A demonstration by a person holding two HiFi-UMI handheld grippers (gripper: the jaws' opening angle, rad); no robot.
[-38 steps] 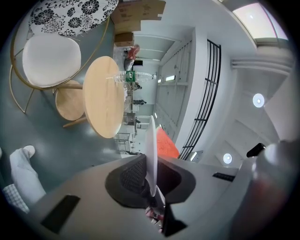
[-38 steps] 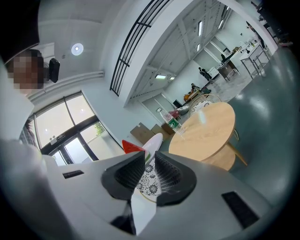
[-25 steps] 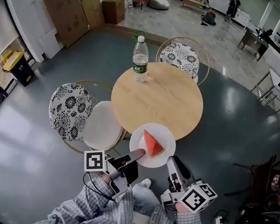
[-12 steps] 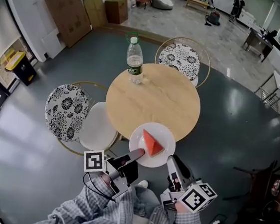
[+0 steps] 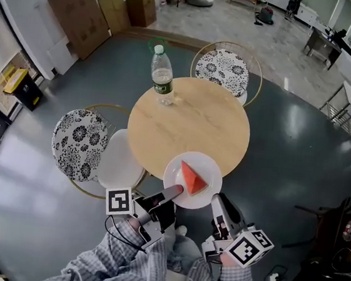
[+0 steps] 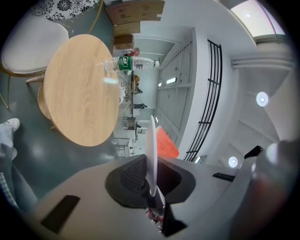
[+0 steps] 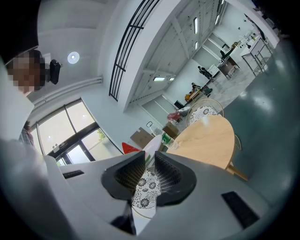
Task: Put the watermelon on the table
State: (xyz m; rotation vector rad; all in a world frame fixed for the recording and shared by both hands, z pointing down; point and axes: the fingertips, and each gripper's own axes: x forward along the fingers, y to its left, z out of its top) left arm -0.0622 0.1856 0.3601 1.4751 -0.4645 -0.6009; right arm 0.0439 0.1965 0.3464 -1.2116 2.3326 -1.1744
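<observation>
Since a second ago, the left tongs (image 5: pixel 170 195) and right tongs (image 5: pixel 216 202) have brought the white plate (image 5: pixel 209 167) further over the near edge of the round tabletop (image 5: pixel 184 116) at frame centre. Each pair is narrow, pinching the plate's rim, one from lower left and one from lower right. A bottle (image 5: pixel 161 78) stands at the tabletop's upper left. The watermelon (image 5: pixel 191 177) wedge lies on the plate, low centre.

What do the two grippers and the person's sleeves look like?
The left gripper and right gripper are grey, with black ribbed pads. Each carries a cube of black-and-white square markers. A thin black cable loops beside the left one. The sleeves are blue-grey checked cloth.
</observation>
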